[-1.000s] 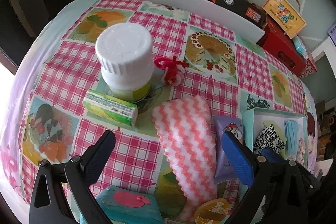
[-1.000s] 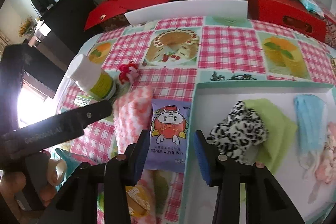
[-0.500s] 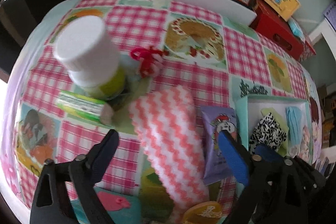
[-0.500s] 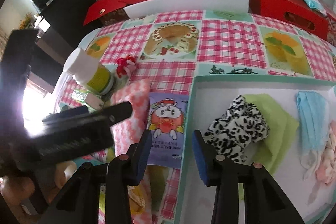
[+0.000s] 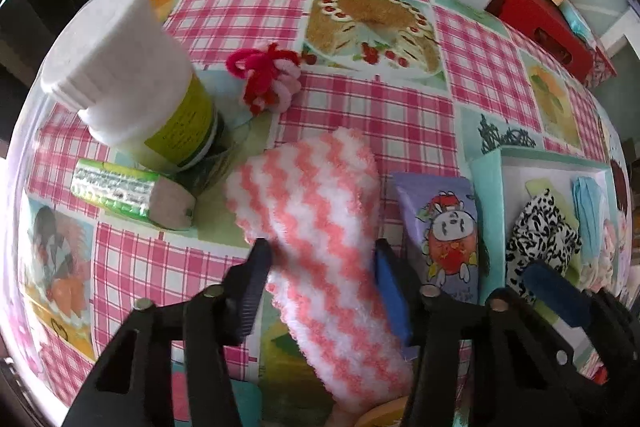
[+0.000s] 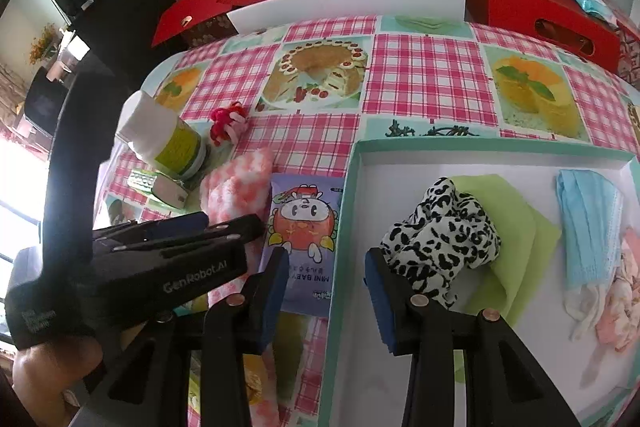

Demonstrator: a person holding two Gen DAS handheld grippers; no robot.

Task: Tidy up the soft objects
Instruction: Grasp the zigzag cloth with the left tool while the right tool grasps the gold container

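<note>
1. Your left gripper (image 5: pixel 320 267) is pointed steeply down over the fuzzy pink-and-white sock (image 5: pixel 316 251), which lies flat on the bench (image 5: pixel 400 115). The fingers are closing right now with the sock between them. Both pads look like they're touching its fluffy edges, so I'd call it a grip on the sock.

2. Your right gripper (image 6: pixel 326 291) hangs over the near-left edge of the teal tray (image 6: pixel 480 147). Its fingers are parted with nothing pinched between them. The left finger (image 6: pixel 272 291) sits over the purple baby wipes pack (image 6: pixel 308 223), and the right one is just beside the leopard-print cloth (image 6: pixel 440 239).

3. The wipes pack lies on the bench between the sock and the tray, close to both.

4. Already in the tray: the leopard cloth resting on a green cloth (image 6: pixel 516 223), a blue face mask (image 6: pixel 588 219) to the right of them, and something pale pink at the far right edge that I can't make out.

5. Left of the sock stands a white bottle (image 5: pixel 132 83) with a green label and a small green packet (image 5: pixel 128 195) lying in front of it. A red-and-pink pipe-cleaner bow (image 5: pixel 268 79) sits just behind the sock.
</note>
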